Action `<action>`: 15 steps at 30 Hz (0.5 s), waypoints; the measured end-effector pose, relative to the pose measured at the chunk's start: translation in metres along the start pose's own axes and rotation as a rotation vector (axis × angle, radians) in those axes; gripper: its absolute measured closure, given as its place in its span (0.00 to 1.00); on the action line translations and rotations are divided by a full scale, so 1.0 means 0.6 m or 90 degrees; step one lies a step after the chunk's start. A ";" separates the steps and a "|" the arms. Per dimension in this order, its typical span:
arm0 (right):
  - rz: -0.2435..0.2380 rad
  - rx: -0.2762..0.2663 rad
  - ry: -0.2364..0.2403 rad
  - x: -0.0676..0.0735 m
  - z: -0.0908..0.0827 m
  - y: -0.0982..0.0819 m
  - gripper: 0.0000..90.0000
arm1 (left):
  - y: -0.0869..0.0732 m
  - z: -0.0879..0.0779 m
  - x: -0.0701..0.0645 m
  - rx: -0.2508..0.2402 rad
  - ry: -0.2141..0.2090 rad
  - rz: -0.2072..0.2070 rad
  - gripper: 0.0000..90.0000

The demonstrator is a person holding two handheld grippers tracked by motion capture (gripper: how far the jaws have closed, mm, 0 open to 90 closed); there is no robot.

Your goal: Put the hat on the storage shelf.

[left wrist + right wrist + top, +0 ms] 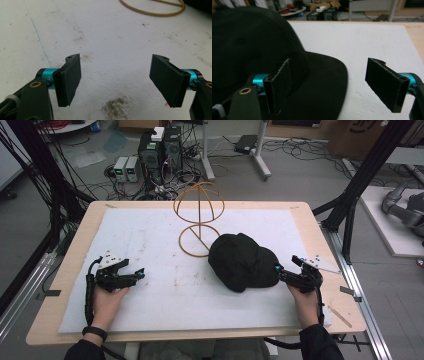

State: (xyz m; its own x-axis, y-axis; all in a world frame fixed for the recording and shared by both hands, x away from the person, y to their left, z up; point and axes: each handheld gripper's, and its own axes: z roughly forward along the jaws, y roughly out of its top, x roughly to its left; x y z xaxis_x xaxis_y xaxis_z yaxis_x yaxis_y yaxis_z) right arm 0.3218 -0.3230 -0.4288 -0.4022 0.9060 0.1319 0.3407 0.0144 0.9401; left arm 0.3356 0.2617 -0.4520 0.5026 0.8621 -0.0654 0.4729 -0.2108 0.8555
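White foam padding (150, 270) covers the wooden table (320, 250), and beyond its far edge the floor is a tangle of cables and computer boxes.

At the right gripper (287, 275), the jaws stand wide apart with nothing clamped between them. In the right gripper view, one jaw hangs over the brim of the black baseball cap (242, 261) and the other over bare foam just past the brim's edge, so the brim's rim lies between them. Whether the nearer pad actually touches the fabric I cannot tell. From the high view the cap sits right of centre on the padding, its crown toward the middle of the table and its brim pointing toward the right hand (304, 302). The cap runs out from this gripper toward the table's middle and slightly away from the person.

My guess is that the cap is meant for the wire hat stand (199, 217), which stands upright just behind it on its round base, near the crown.

The left gripper (132, 275) is well apart from all this, over bare, stained foam on the left side, its jaws likewise spread and empty. The right hand is clearly the nearer to the cap.
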 end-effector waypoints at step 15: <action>-0.078 -0.032 0.075 0.078 -0.012 0.014 0.24 | 0.000 0.001 0.007 0.005 -0.003 -0.025 0.29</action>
State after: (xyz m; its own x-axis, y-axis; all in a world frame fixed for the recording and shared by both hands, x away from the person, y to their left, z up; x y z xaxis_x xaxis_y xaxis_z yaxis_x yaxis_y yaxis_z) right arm 0.2998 -0.2833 -0.4126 -0.5363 0.8426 0.0480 0.2410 0.0984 0.9655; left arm 0.3382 0.2647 -0.4524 0.4862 0.8679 -0.1016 0.4979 -0.1796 0.8485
